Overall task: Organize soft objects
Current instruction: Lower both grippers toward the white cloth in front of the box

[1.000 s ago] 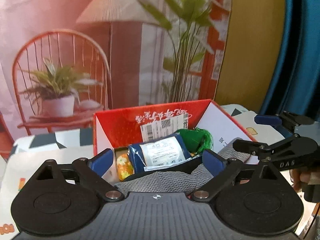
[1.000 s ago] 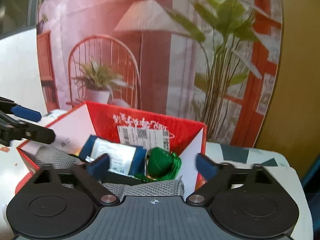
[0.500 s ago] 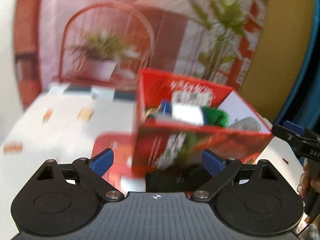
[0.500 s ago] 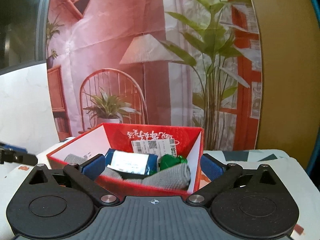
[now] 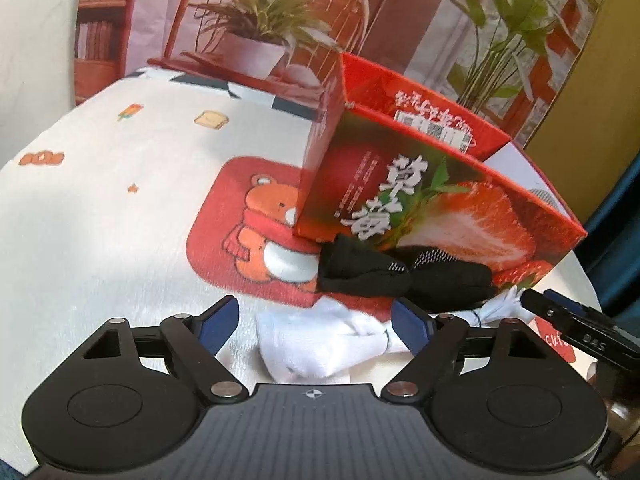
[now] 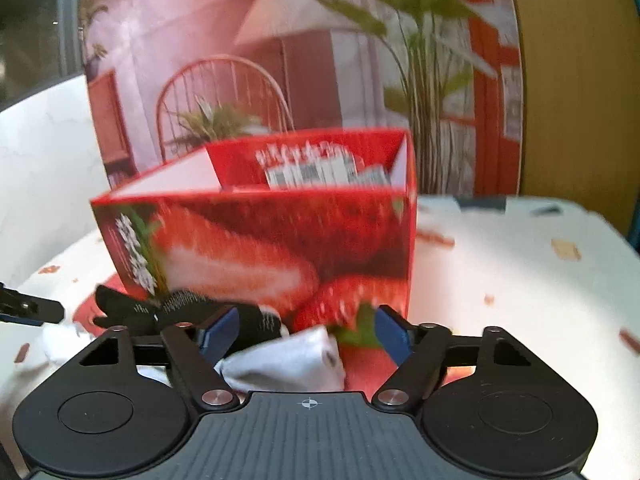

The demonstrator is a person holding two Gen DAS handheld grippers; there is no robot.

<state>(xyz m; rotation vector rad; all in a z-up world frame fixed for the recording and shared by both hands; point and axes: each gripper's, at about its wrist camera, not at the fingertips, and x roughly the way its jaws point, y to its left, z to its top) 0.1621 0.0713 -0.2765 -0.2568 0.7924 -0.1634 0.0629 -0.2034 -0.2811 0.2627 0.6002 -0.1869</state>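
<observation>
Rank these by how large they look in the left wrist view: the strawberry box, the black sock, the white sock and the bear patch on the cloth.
1. strawberry box, clearly largest.
2. bear patch, partly hidden by the box.
3-4. white sock and black sock look alike; the white one lies nearer the camera, so unranked.

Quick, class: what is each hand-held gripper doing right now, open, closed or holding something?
Left hand-held gripper: open, holding nothing; a white sock lies between its fingers.
Right hand-held gripper: open, holding nothing; a white sock lies between its fingers.
</observation>
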